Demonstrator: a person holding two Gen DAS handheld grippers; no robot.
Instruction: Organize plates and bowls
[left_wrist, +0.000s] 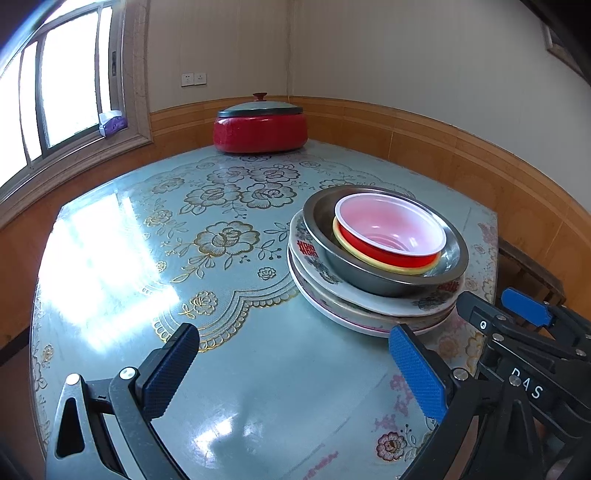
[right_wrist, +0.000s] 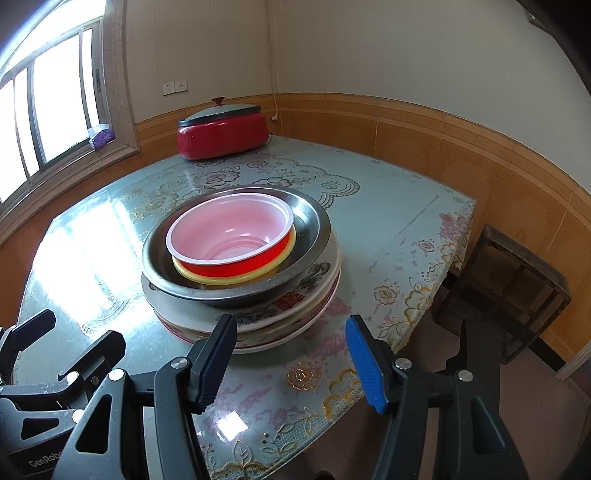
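- Sitting as one pile on the table, toward its right edge: plates at the bottom, a steel bowl on them, a yellow bowl inside that, a red bowl on top.
- Hovering just short of the pile, apart from it: left gripper gaping wide and holding nothing; right gripper likewise spread and empty.
- Judging the red bowl as light, thin and likely flexing under a pinch; best taken at its rim.
- Expecting the plates to be heavy, glazed, slippery and breakable; gripping the overhanging edge looks safest.
- Failing to count the plates; hiding most of the yellow bowl.
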